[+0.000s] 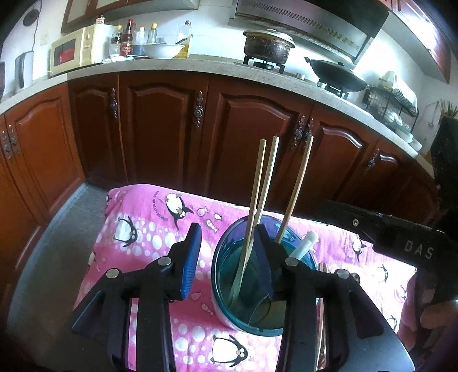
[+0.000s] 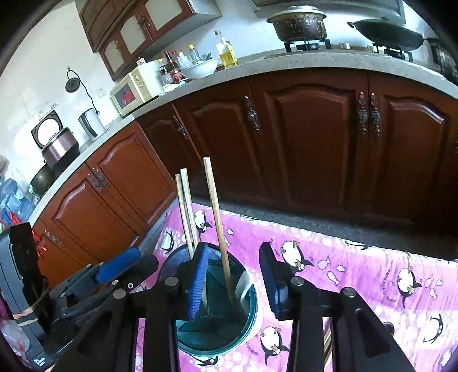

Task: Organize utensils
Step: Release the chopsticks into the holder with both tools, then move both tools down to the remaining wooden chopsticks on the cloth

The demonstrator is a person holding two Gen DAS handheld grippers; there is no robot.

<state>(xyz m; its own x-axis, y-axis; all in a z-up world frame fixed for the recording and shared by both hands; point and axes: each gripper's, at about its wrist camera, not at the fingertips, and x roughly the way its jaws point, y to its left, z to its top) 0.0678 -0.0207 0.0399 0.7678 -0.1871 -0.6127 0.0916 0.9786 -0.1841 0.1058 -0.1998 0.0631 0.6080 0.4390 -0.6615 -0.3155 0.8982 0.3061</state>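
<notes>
Right wrist view: chopsticks [image 2: 216,226] stand upright in holder [image 2: 249,312] at 12 o'clock; both grippers [image 2: 233,283] [image 1: 229,257] open, empty.

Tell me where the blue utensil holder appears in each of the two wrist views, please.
Left wrist view: the blue utensil holder stands lower centre, right of the middle, behind the tool's right finger.
Right wrist view: the holder stands lower centre, left of the middle, behind the tool's left finger.
Shared landmark: the dark pot on the stove.
</notes>
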